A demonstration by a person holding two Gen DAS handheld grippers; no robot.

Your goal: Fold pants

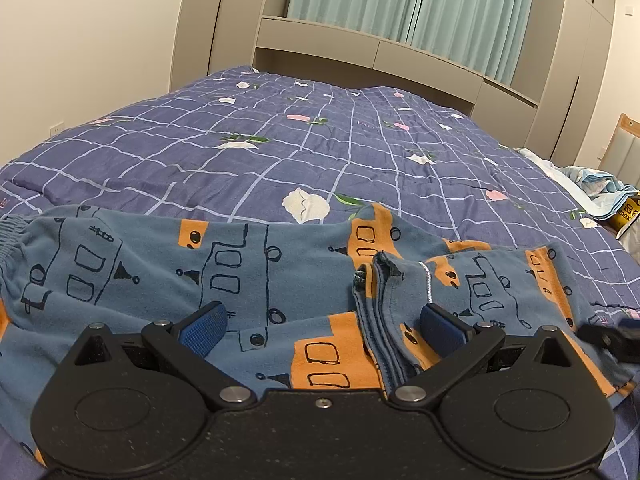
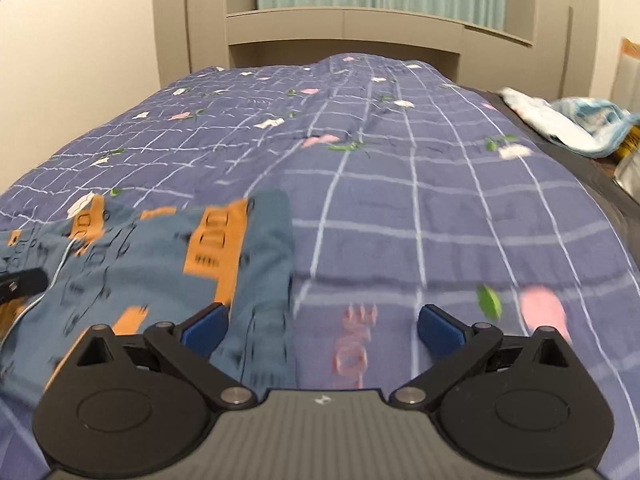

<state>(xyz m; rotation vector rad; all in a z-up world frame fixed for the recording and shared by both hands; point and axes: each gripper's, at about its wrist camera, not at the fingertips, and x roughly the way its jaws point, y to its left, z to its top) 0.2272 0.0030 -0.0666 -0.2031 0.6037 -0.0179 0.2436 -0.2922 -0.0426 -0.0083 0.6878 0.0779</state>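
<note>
Blue pants [image 1: 248, 272] with orange blocks and black line drawings lie flat across the near part of the bed. Their elastic waistband [image 1: 10, 236] is at the far left; the leg ends [image 1: 384, 304] are folded back on top at the right. My left gripper [image 1: 322, 326] is open just above the pants, its right pad [image 1: 440, 326] touching the folded leg cloth. My right gripper [image 2: 320, 326] is open over the pants' right edge [image 2: 264, 280] and the bedcover; this view is blurred. The right gripper's tip [image 1: 612, 334] shows in the left wrist view.
The bed has a purple checked cover [image 1: 320, 152] with flowers. A light blue and white cloth heap [image 2: 568, 120] and a yellow package [image 1: 630, 216] lie at the bed's right side. A grey headboard unit [image 1: 360, 52] and green curtains [image 1: 420, 8] stand behind.
</note>
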